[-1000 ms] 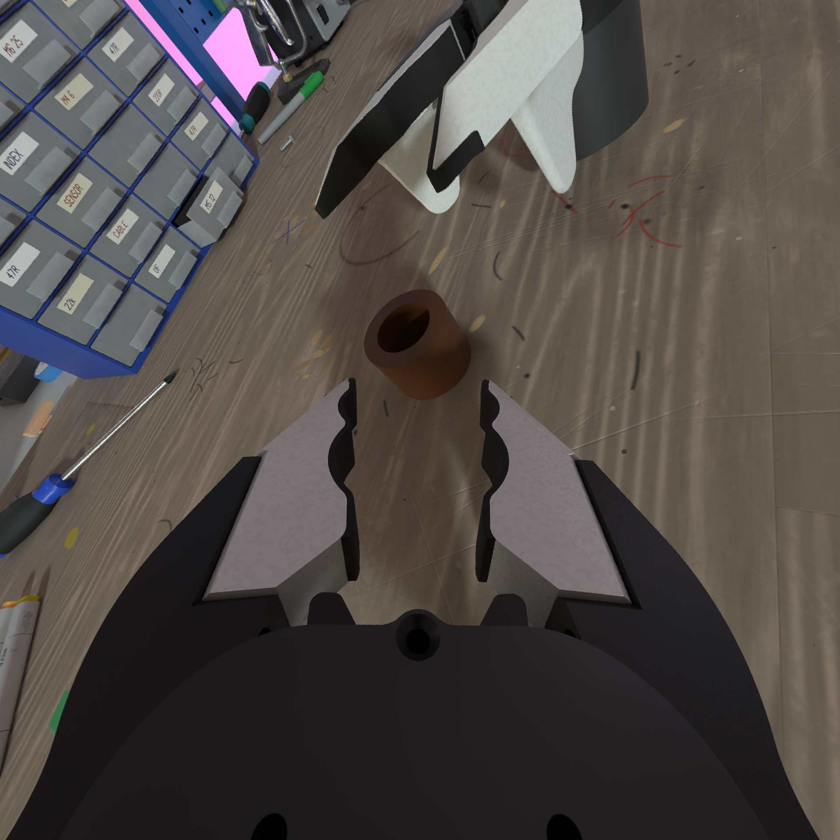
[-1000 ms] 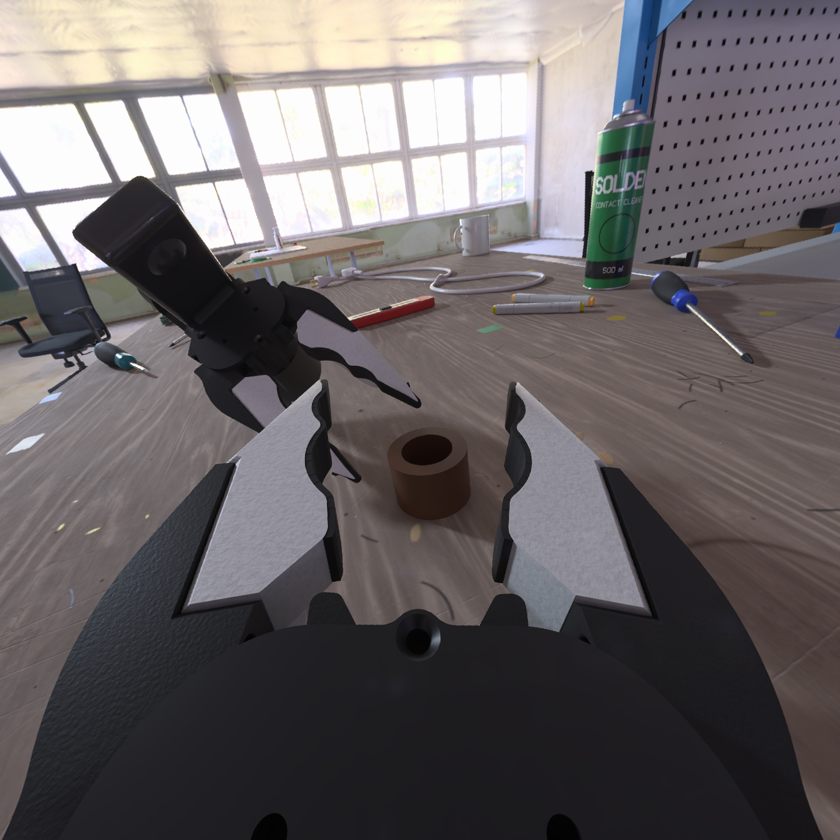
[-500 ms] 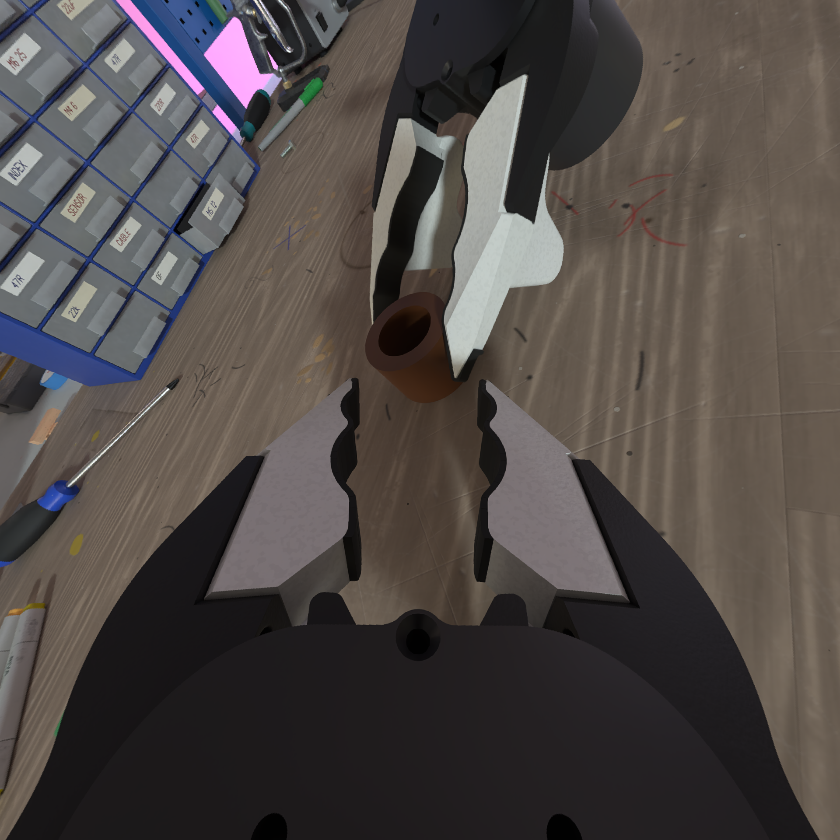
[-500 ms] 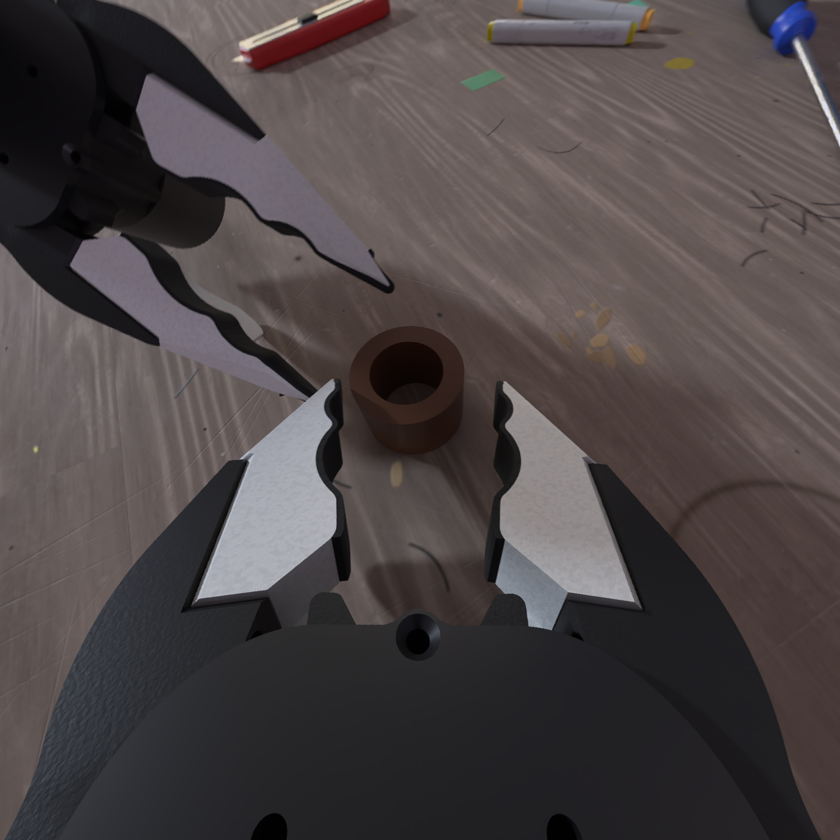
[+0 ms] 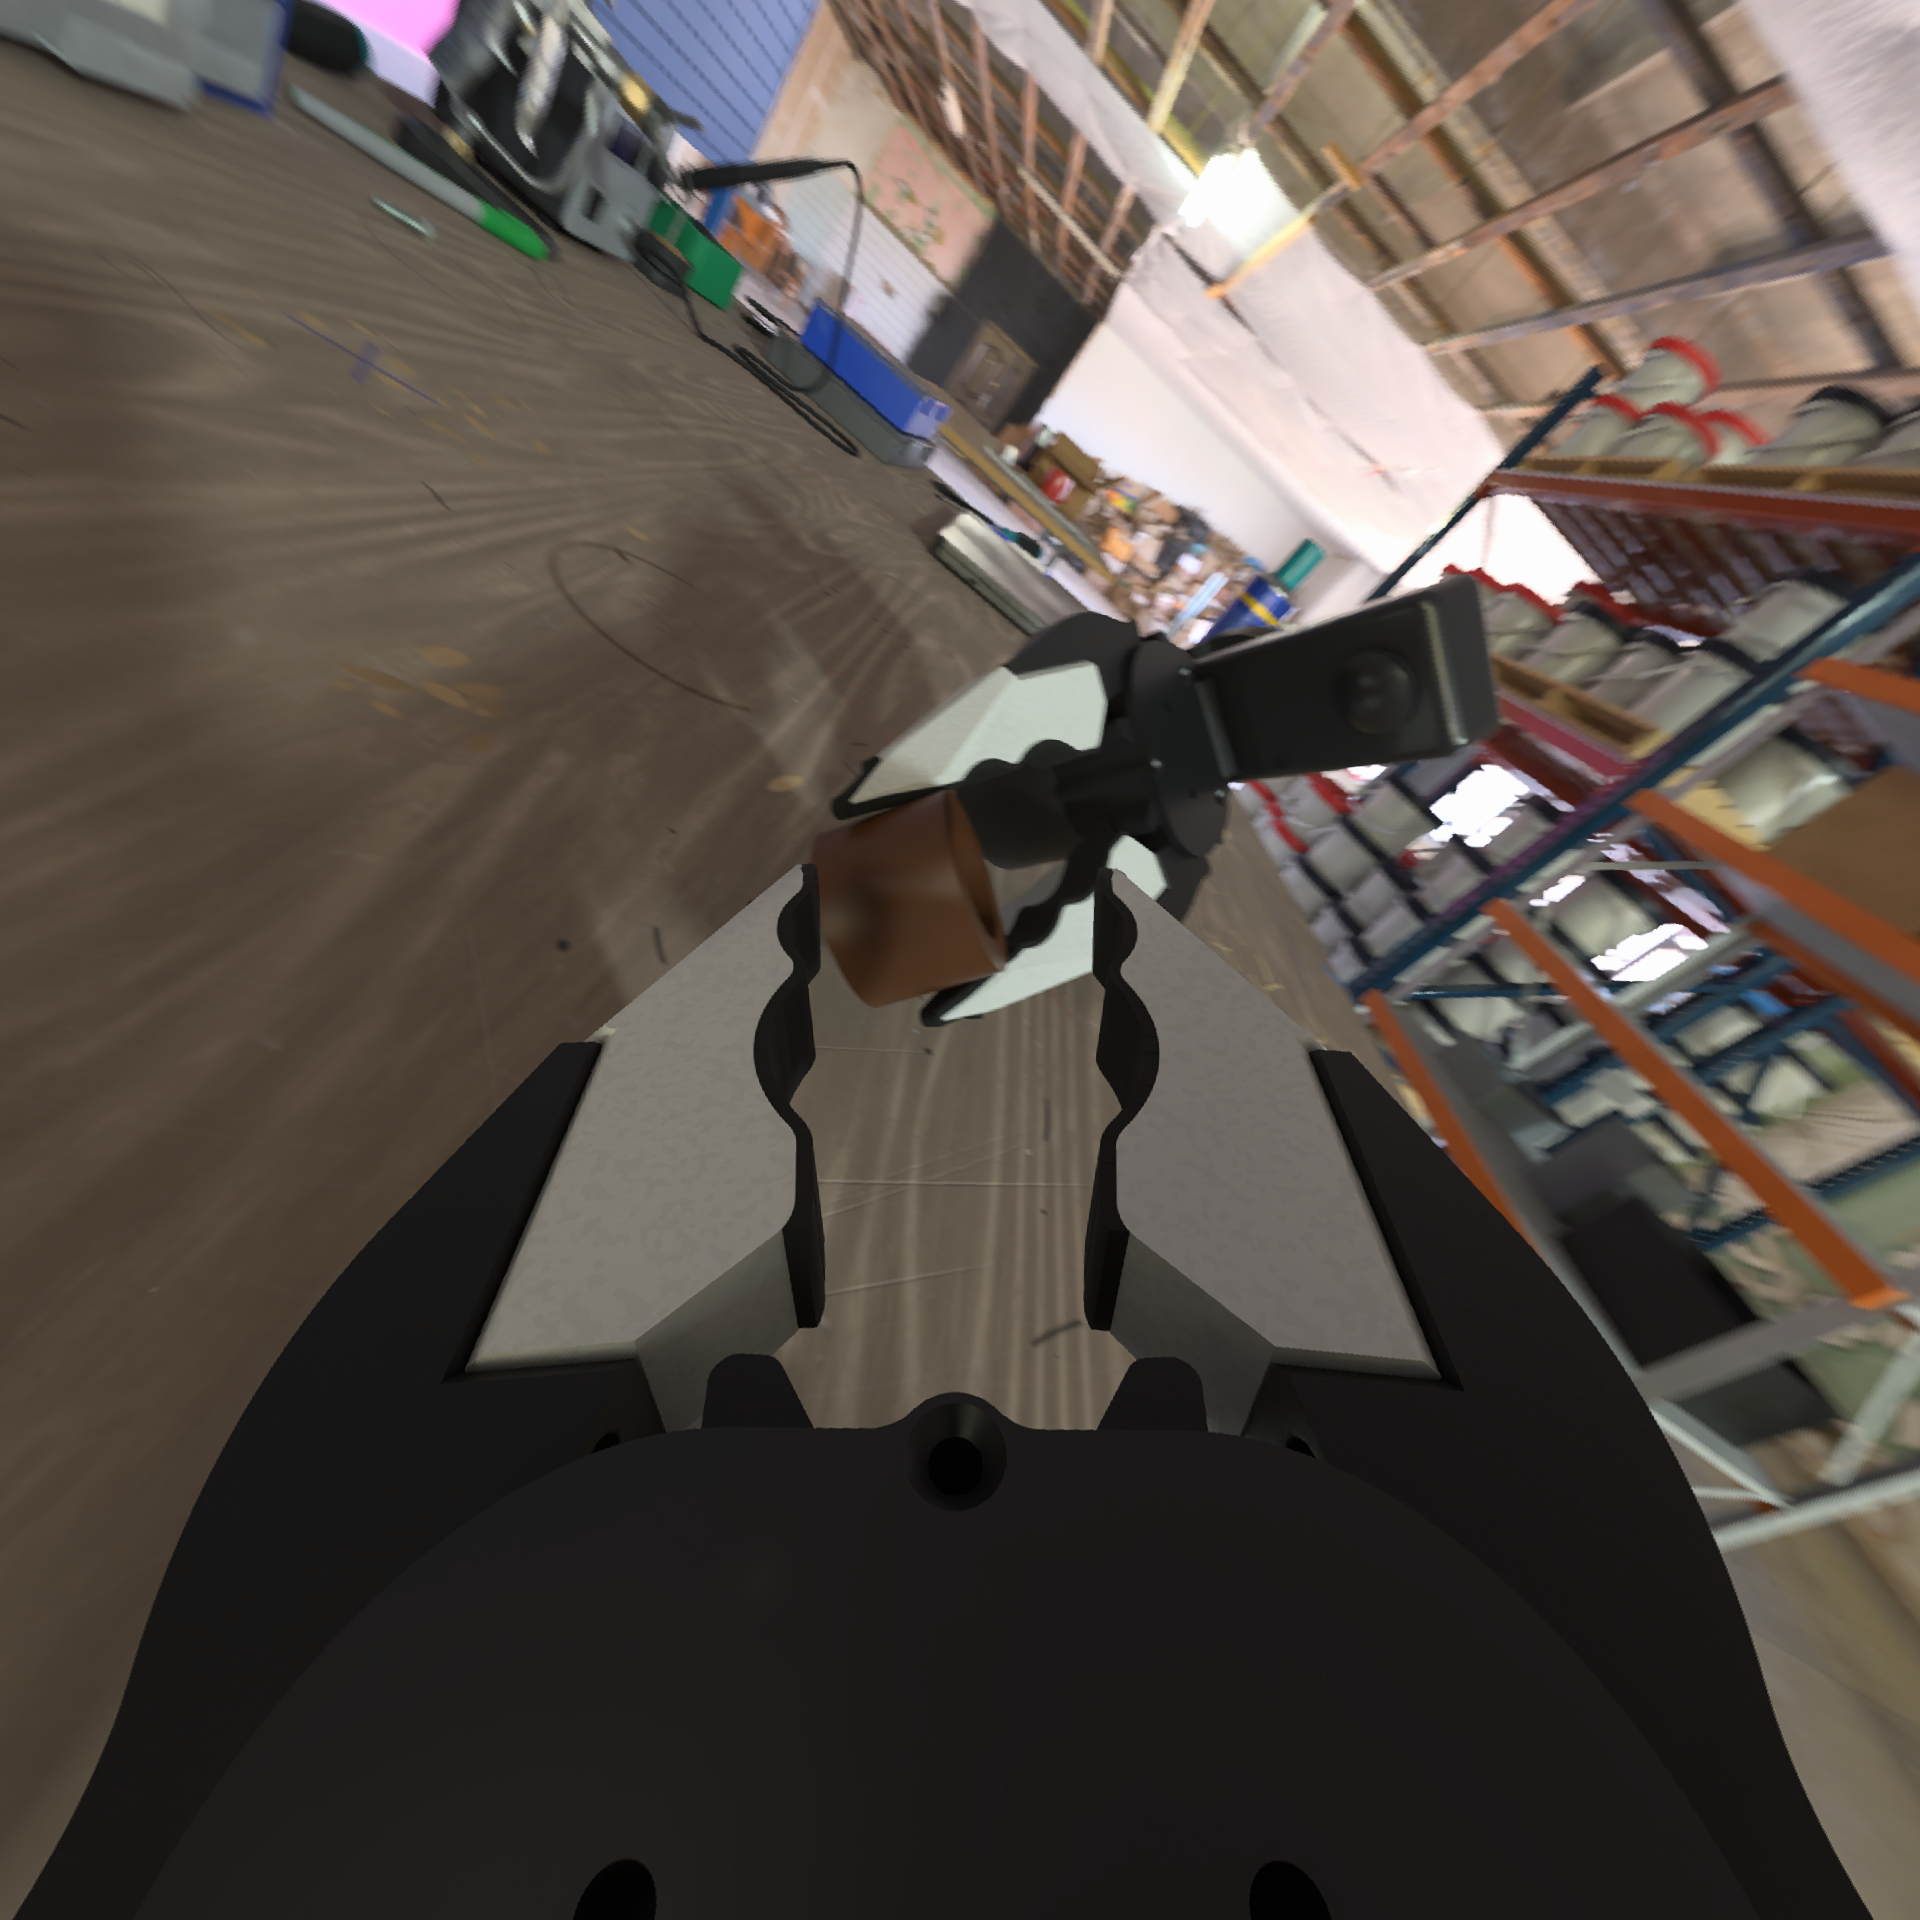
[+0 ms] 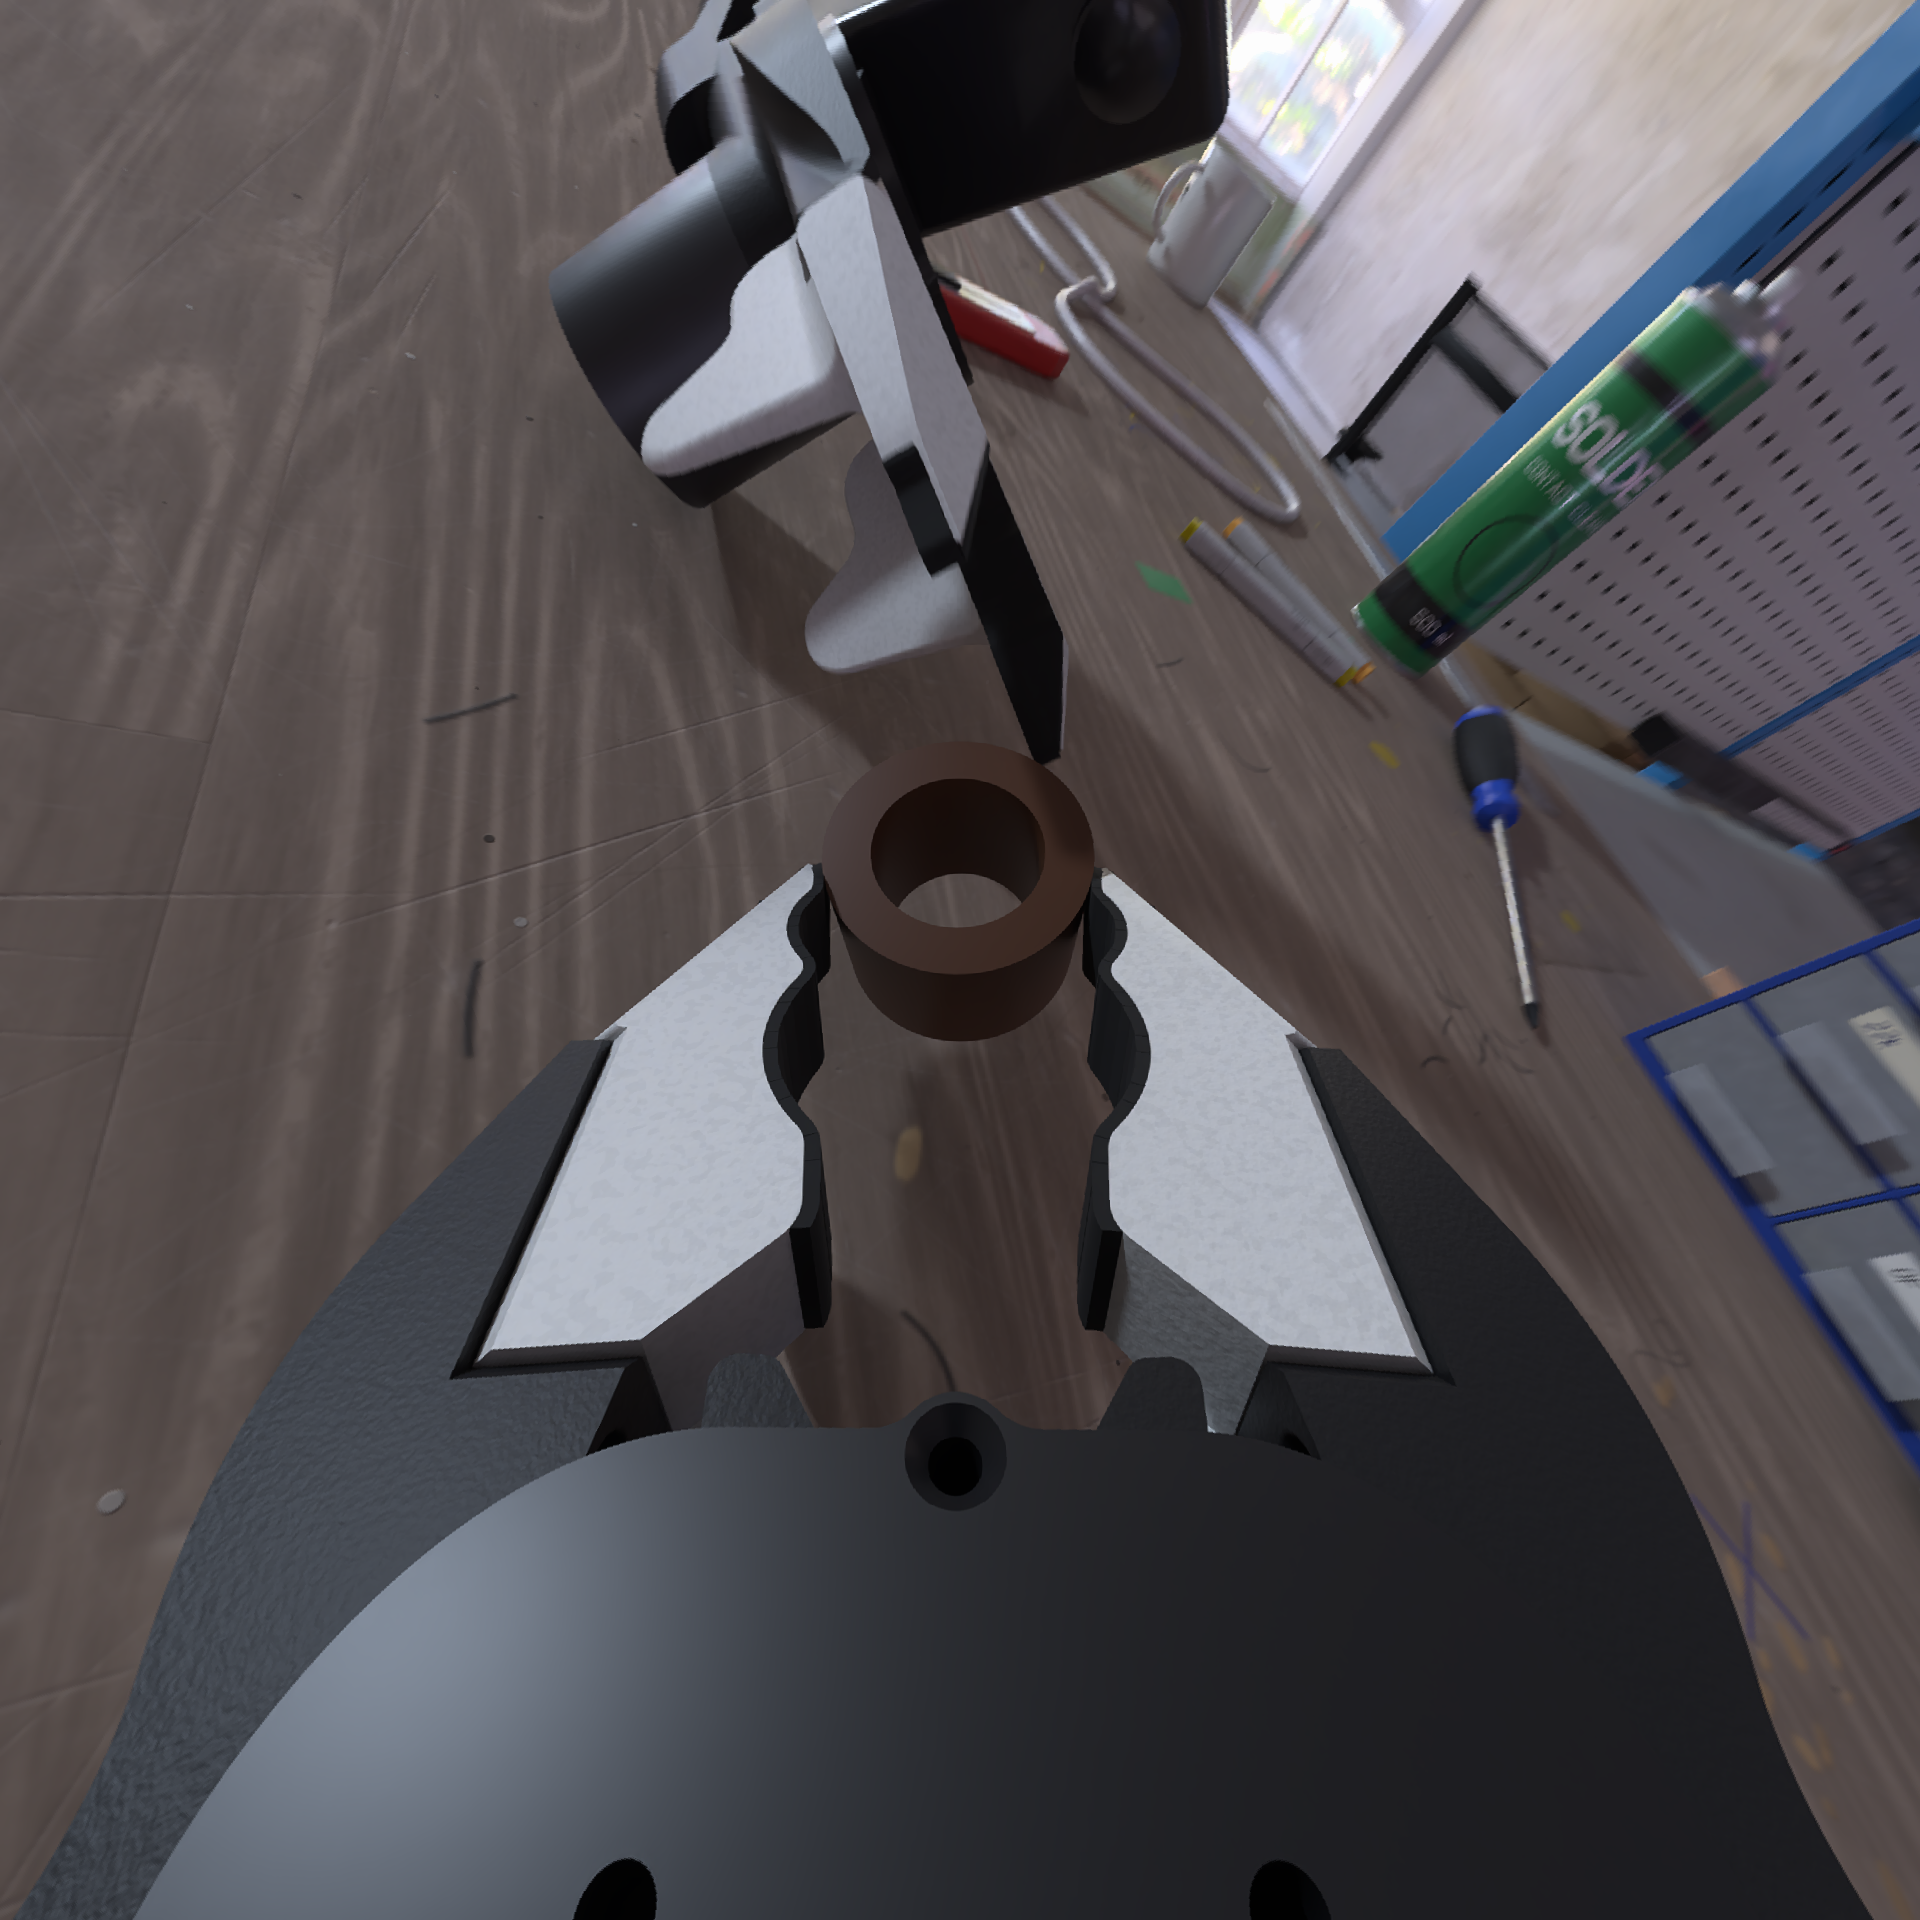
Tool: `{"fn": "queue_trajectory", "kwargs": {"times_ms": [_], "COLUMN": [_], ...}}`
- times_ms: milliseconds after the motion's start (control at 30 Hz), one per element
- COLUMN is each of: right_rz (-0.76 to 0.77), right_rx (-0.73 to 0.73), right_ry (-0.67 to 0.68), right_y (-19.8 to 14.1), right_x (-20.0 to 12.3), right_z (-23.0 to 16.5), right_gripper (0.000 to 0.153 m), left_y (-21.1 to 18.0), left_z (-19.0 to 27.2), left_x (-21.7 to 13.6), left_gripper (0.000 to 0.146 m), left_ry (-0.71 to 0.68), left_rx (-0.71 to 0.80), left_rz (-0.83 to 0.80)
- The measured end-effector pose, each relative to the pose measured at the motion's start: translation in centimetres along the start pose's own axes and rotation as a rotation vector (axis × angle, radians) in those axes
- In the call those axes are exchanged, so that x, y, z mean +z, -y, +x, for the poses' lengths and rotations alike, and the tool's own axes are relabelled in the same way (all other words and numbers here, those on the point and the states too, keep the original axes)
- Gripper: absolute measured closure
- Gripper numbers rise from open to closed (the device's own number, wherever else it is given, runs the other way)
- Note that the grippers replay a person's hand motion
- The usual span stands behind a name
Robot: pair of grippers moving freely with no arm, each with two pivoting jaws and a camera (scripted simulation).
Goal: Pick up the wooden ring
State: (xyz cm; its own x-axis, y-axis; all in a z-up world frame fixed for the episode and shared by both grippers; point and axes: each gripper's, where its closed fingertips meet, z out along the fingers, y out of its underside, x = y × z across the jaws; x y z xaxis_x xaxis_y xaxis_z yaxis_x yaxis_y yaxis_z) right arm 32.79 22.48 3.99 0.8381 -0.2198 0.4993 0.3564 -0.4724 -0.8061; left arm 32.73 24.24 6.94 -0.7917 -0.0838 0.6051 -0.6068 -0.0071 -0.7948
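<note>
The wooden ring (image 6: pixel 956 987) is a short brown cylinder with a wide hole. My right gripper (image 6: pixel 958 883) is shut on it, with the fingertips pressing its two sides, and holds it above the wooden table (image 6: pixel 312 727). In the left wrist view the ring (image 5: pixel 914 935) sits between the right gripper's fingers (image 5: pixel 977 727), just past my left gripper (image 5: pixel 956 878). The left gripper is open and empty. In the right wrist view one of its fingers (image 6: pixel 914 416) reaches down to the ring's far edge.
In the right wrist view, a green spray can (image 6: pixel 1558 488), two markers (image 6: pixel 1268 592), a blue-handled screwdriver (image 6: pixel 1496 821) and a blue drawer cabinet (image 6: pixel 1818 1143) are on the right. A red tool (image 6: pixel 997 332), a hose and a white mug (image 6: pixel 1210 229) lie farther back.
My right gripper has closed on the ring and raised it off the table. Both views have tilted upward. The left gripper stays open beside the ring.
</note>
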Motion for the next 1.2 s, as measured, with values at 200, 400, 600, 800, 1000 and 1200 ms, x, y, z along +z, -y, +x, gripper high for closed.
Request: {"fn": "queue_trajectory", "kwargs": {"times_ms": [200,400,600,800,1000,1200], "right_rz": [-0.065,-0.040,-0.040,0.017,0.154,0.172], "right_rx": [0.061,0.045,0.011,-0.014,-0.016,-0.030], "right_ry": [0.004,-0.017,-0.027,-0.021,-0.001,0.013], "right_y": [-0.7,-0.6,-0.5,0.5,2.1,2.2], "right_x": [0.1,-0.3,-0.5,-0.8,-1.5,-1.5], "right_z": [0.3,0.3,0.2,-0.1,-0.3,-0.5], "right_gripper": [0.104,0.104,0.104,0.104,0.104,0.104], "left_y": [-1.3,-1.4,-0.1,1.3,-0.3,-0.3], "left_z": [-0.2,-0.3,0.3,0.9,2.4,0.5], "left_x": [0.6,0.7,0.1,-0.8,-0.2,0.4], "left_gripper": [0.113,0.118,0.113,0.083,0.106,0.106], "left_ry": [-0.009,-0.015,-0.078,-0.124,-0.205,-0.082], "left_rx": [-0.042,-0.068,-0.088,-0.079,-0.007,-0.042], "left_rz": [-0.109,-0.126,-0.039,0.067,-0.048,-0.053]}}
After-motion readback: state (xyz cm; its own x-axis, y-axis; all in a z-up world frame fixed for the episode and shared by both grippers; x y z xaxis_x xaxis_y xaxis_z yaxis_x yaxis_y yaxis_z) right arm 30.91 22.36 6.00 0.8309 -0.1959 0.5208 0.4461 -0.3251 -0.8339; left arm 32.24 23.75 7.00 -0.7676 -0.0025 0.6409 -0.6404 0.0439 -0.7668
